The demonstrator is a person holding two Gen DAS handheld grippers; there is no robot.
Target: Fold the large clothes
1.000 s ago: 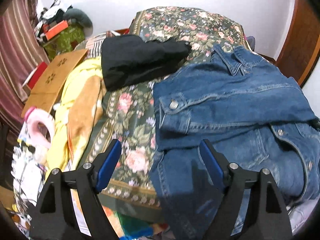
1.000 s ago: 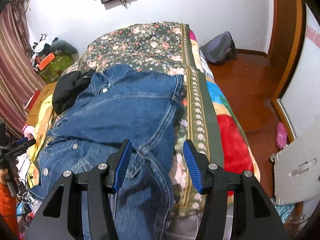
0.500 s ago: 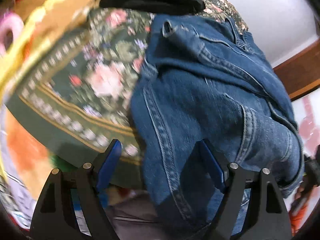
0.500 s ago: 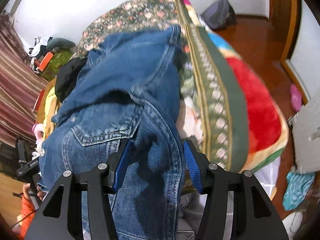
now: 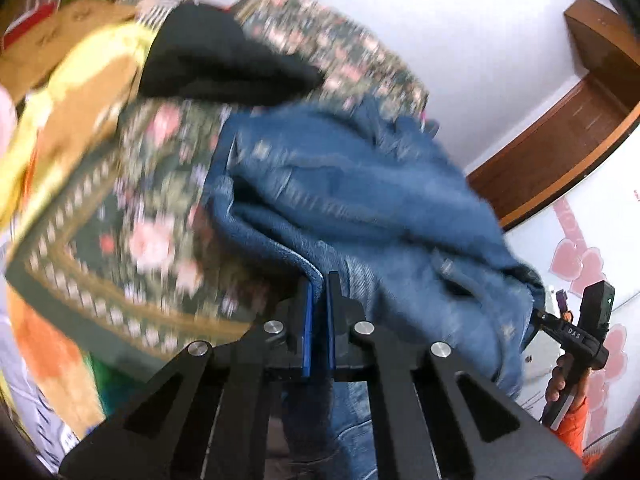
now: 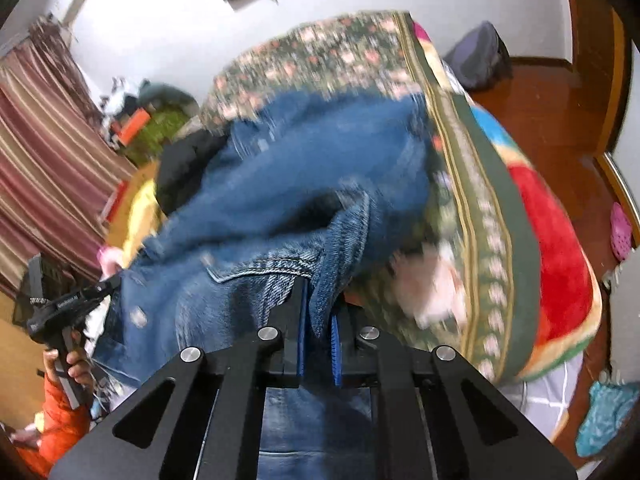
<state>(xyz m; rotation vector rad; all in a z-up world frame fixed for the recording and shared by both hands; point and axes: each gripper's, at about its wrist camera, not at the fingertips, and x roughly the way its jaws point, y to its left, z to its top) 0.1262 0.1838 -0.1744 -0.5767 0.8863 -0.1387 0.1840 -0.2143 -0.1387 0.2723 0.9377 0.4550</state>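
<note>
A blue denim jacket [image 5: 360, 208] [image 6: 304, 184] lies bunched on the near end of a bed under a flowered cover [image 5: 132, 216] [image 6: 332, 52]. My left gripper [image 5: 319, 280] is shut on the jacket's near hem, the denim edge pinched between its blue pads. My right gripper [image 6: 318, 292] is shut on another stretch of that hem, a fold of denim standing between its pads. Each view shows the other gripper in a hand with an orange sleeve, at the jacket's far corner. Both pictures are blurred by motion.
A black garment [image 5: 216, 60] [image 6: 184, 168] lies behind the jacket, with yellow cloth [image 5: 76, 92] beside it. Cardboard and clutter sit at the bed's left. A red and green blanket [image 6: 552, 264] hangs off the right side above a wooden floor with a grey bag [image 6: 480, 60].
Both grippers went from open above the jacket to shut on its near hem. The jacket has bunched and lifted at that edge, and both views tilted.
</note>
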